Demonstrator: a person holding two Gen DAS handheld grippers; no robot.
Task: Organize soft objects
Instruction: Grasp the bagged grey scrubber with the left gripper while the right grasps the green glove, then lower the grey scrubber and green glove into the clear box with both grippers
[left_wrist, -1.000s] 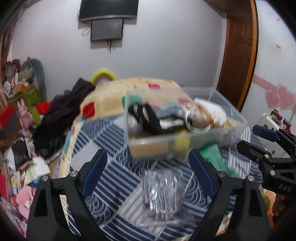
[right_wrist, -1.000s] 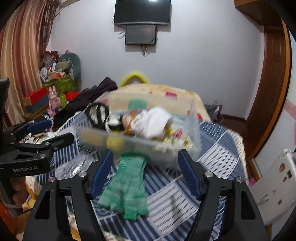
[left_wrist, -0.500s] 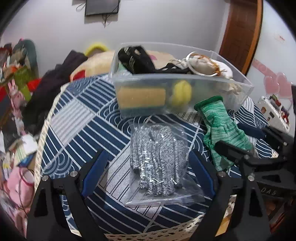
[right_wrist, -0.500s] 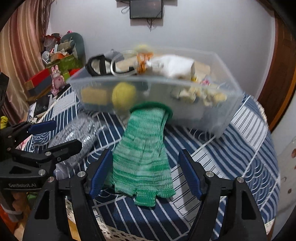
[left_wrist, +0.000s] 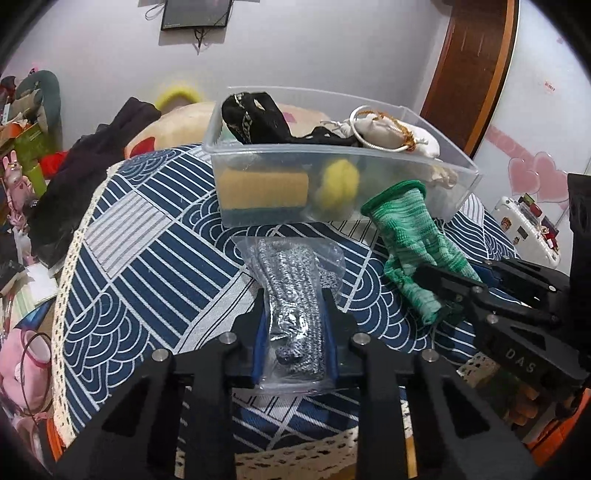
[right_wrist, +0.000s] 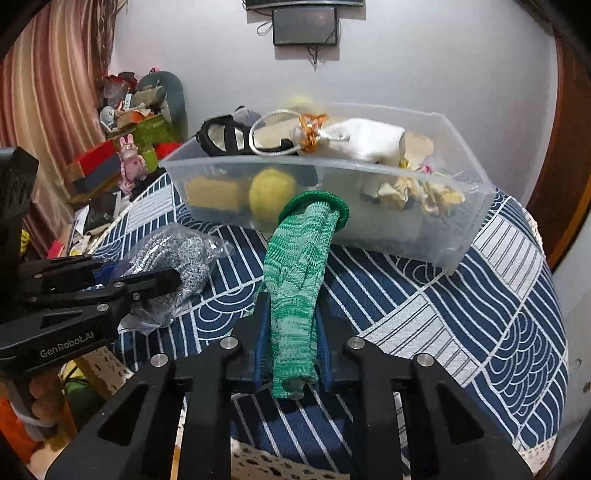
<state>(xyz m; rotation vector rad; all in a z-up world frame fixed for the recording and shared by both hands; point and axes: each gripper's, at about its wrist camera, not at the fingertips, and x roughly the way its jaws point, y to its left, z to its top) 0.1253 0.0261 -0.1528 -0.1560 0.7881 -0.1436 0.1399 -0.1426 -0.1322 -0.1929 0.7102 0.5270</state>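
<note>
In the left wrist view, the left gripper (left_wrist: 294, 332) is clamped on the bagged grey gloves (left_wrist: 293, 295), its blue-padded fingers pressed against both sides of the clear plastic pack, which lies on the blue patterned tablecloth (left_wrist: 155, 266) with its far end pointing at the clear plastic bin (left_wrist: 458, 192). The bin sits just beyond, holding a yellow sponge (left_wrist: 263, 189), a yellow ball (left_wrist: 340, 181), a black fabric item (left_wrist: 255, 118) and a white drawstring pouch (left_wrist: 391, 129). To the right, the green glove (left_wrist: 413, 236) leans with its cuff against the bin's front wall, and the right gripper (left_wrist: 454, 295) comes in from the side, closed on the glove's lower end. In the right wrist view, the right gripper (right_wrist: 291, 343) is squeezed tight around the finger end of the green glove (right_wrist: 299, 266), the cuff resting against the bin (right_wrist: 469, 218). The ball (right_wrist: 272, 192) and pouch (right_wrist: 364, 140) show through and above the wall. At left, the left gripper (right_wrist: 155, 284) pinches the bagged grey gloves (right_wrist: 173, 254), just beside the green glove on the tablecloth (right_wrist: 480, 314)
</note>
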